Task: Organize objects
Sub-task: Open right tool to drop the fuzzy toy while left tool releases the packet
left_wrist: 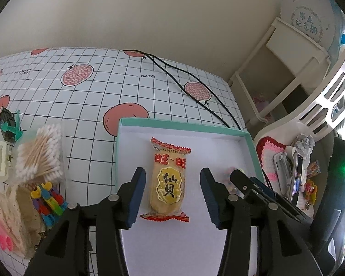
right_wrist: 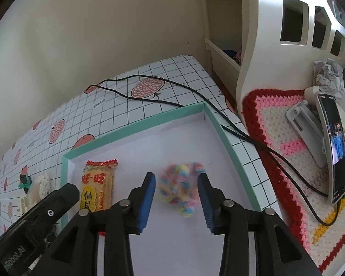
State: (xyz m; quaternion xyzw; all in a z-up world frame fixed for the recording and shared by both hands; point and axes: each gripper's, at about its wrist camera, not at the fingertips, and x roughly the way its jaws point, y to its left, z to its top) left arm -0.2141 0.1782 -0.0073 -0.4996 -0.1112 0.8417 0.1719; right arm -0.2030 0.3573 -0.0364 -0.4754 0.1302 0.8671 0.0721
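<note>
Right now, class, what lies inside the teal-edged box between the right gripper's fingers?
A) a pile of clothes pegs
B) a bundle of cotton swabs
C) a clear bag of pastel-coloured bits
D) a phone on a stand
C: the bag of pastel bits lies on the box floor between the open right gripper.

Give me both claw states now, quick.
Left claw: open, straddling the yellow rice cracker packet, not gripping.
Right claw: open, around the clear bag of pastel candies, not gripping.

Glossy plastic snack wrapper (left_wrist: 168, 179), matt cardboard box (left_wrist: 181, 124), crocheted yarn mat (right_wrist: 285, 124)
</note>
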